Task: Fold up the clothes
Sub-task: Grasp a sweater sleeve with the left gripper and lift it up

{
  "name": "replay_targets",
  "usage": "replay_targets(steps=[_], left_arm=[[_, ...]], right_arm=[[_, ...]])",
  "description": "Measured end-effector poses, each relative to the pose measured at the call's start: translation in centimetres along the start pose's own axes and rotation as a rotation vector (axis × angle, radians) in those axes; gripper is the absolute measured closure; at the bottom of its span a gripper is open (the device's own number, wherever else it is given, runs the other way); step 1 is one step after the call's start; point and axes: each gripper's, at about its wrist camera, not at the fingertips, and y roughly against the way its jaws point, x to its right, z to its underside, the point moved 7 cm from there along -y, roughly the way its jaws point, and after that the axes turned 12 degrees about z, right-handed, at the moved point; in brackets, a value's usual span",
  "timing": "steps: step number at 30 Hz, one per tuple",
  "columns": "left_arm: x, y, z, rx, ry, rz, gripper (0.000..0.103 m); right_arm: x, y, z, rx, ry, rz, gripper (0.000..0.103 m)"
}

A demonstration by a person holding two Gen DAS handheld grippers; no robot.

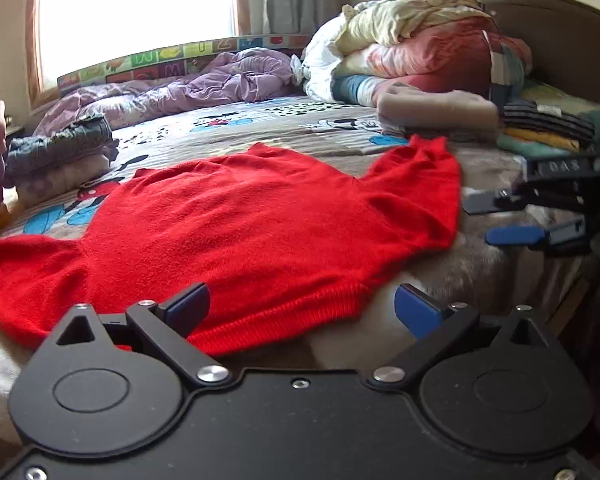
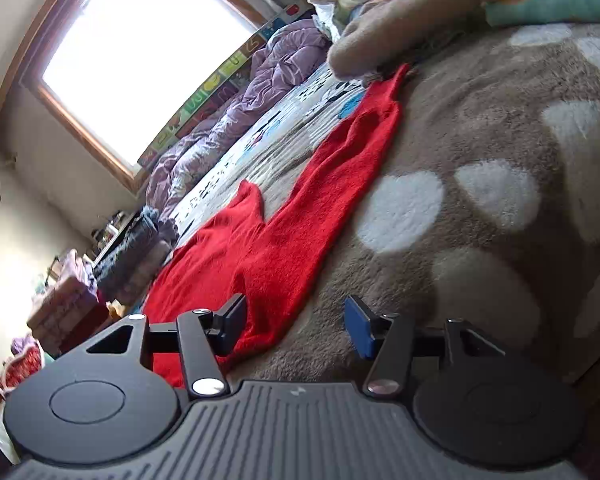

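Sunlit bed (image 1: 292, 120) carries a spread red sweater (image 1: 240, 232); only the left view shows the right gripper (image 1: 496, 216), fingers empty, half-spread, left gripper (image 1: 302, 306) wide.

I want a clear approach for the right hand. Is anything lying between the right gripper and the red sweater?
Nothing but bare blanket: in the right wrist view, the right gripper sits open at the red sweater sleeve edge.

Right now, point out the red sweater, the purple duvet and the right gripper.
red sweater (image 1: 252, 224): left wrist view, middle of its body.
purple duvet (image 1: 204, 88): left wrist view, crumpled middle.
right gripper (image 2: 296, 326): right wrist view, between its fingers.
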Motion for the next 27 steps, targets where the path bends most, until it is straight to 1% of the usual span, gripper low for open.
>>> replay_targets(steps=[3, 6, 7, 11, 15, 18, 19, 20, 22, 24, 26, 27], left_arm=[[-0.4, -0.9, -1.2, -0.015, 0.018, -0.005, 0.002], [0.1, -2.2, -3.3, -0.043, -0.032, -0.006, 0.004], [0.4, -2.7, -4.1, -0.054, -0.053, -0.004, 0.004], [1.8, -5.2, -7.9, -0.096, -0.121, 0.041, 0.004], [4.8, -8.2, -11.9, -0.127, -0.233, 0.075, 0.005], [7.5, -10.3, -14.3, -0.144, -0.304, 0.112, 0.006], [8.5, -11.1, -14.9, -0.148, -0.334, 0.118, 0.010], [9.4, -12.0, -15.3, -0.163, -0.363, 0.126, 0.016], [11.3, -13.8, -15.8, -0.196, -0.415, 0.141, 0.022], [12.9, -15.5, -16.1, -0.225, -0.454, 0.152, 0.023], [14.5, -17.3, -16.3, -0.256, -0.491, 0.161, 0.030], [15.2, -18.2, -16.3, -0.273, -0.508, 0.163, 0.030]], right_arm=[[0.4, 0.0, -0.3, 0.001, -0.009, 0.000, 0.048], [0.3, -0.2, -0.3, 0.003, 0.030, 0.001, 0.048], [0.1, -0.3, -0.3, 0.011, 0.065, 0.007, 0.048], [-1.4, -0.8, 0.4, 0.064, 0.255, 0.048, 0.048], [-2.4, -1.2, 1.2, 0.132, 0.378, 0.094, 0.048], [-3.2, -1.4, 2.0, 0.193, 0.461, 0.135, 0.046], [-3.3, -1.3, 2.1, 0.203, 0.472, 0.137, 0.046], [-3.4, -1.2, 2.2, 0.212, 0.477, 0.137, 0.046], [-3.4, -1.0, 2.1, 0.224, 0.481, 0.143, 0.047], [-3.2, -1.0, 1.9, 0.227, 0.475, 0.148, 0.047], [-3.0, -1.2, 1.8, 0.224, 0.468, 0.151, 0.047], [-2.9, -1.4, 1.9, 0.223, 0.471, 0.152, 0.046]])
